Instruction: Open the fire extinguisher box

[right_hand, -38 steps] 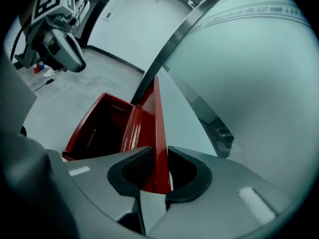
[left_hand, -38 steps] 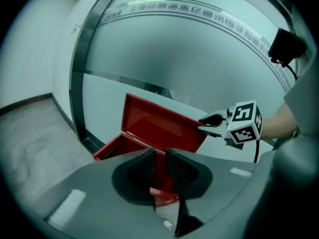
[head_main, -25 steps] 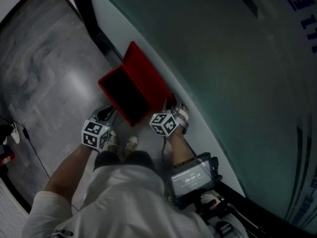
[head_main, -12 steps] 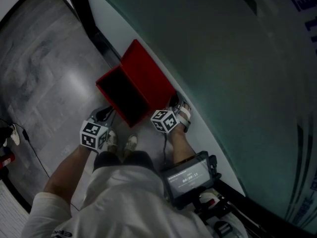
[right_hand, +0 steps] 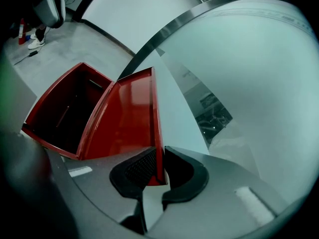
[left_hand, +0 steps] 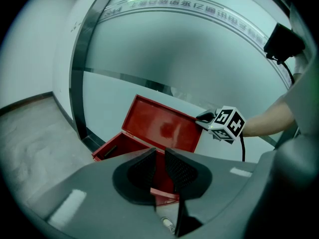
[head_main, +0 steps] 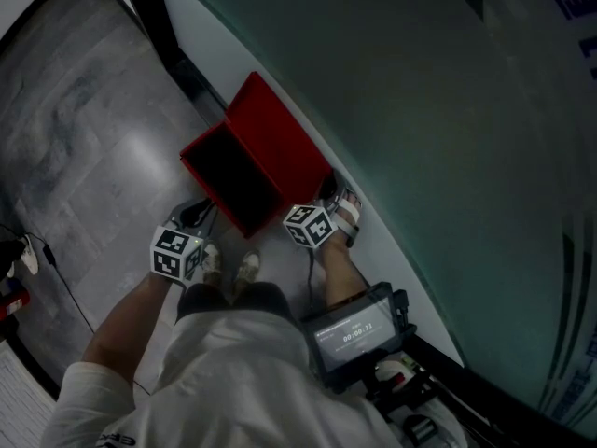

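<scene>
My right gripper [right_hand: 159, 156], lower middle: its jaws have just been closing and pinch the near corner of the red lid [right_hand: 127, 118], one pad on each face. The lid stands raised, tilted back toward the pale glass panel [right_hand: 249, 59]. Left of it, the fire extinguisher box [right_hand: 50, 111] sits open, dark inside, on the grey floor [right_hand: 65, 44]. A dark metal strip [right_hand: 164, 34] arcs across the panel. A shoe [right_hand: 35, 43] shows at the floor's far left edge.
</scene>
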A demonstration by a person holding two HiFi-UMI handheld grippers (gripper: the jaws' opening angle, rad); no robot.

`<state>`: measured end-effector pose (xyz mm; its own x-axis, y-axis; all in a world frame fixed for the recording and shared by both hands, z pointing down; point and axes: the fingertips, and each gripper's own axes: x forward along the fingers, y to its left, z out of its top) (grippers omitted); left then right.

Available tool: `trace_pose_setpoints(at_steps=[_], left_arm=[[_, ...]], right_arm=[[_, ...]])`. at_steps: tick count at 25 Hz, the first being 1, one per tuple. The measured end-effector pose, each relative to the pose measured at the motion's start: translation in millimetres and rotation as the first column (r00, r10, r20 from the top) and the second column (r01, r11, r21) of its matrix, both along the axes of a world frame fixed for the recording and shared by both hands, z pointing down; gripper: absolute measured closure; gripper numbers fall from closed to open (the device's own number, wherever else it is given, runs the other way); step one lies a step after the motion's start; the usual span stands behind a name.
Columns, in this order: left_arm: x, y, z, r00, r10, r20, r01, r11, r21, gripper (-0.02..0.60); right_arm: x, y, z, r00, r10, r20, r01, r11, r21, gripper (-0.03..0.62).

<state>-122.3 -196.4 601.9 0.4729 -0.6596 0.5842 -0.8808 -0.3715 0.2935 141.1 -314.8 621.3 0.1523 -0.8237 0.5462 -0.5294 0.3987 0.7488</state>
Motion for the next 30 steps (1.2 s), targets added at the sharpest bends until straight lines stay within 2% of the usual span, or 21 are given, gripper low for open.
trace_pose_setpoints(at_steps=[5, 13, 18, 25, 27, 30], left_arm=[[-3.1, 3.0, 0.0, 1.000, -0.009, 0.005, 0.009, 1.000, -0.003, 0.523], [-5.4, 5.5, 3.3, 1.000, -0.006, 0.016, 0.006, 1.000, -0.004, 0.523], [2.0, 9.8, -7.2, 0.999, -0.008, 0.045, 0.007, 1.000, 0.028, 0.526], [0.3, 7.5, -22.0, 0.987, -0.075, 0.141, 0.060, 0.993, 0.105, 0.559], [-2.9, 7.0, -23.6, 0.981, -0.102, 0.166, 0.082, 0.989, 0.123, 0.572], [-1.3, 11.8, -27.3, 0.977, -0.108, 0.183, 0.081, 0.986, 0.146, 0.578]], right_arm=[[1.2, 0.7, 0.2, 1.000, 0.016, 0.022, -0.017, 1.000, 0.014, 0.520], [-0.6, 3.2, 2.5, 0.997, 0.036, 0.071, -0.037, 0.999, 0.010, 0.453], [3.1, 10.2, -7.0, 0.992, 0.040, 0.123, -0.044, 0.999, 0.024, 0.450], [10.0, 12.5, -18.6, 0.968, 0.072, 0.242, -0.086, 0.995, 0.049, 0.482], [11.2, 13.9, -22.1, 0.956, 0.085, 0.280, -0.107, 0.992, 0.063, 0.552], [10.2, 25.3, -21.5, 0.939, 0.102, 0.327, -0.120, 0.992, 0.035, 0.580]])
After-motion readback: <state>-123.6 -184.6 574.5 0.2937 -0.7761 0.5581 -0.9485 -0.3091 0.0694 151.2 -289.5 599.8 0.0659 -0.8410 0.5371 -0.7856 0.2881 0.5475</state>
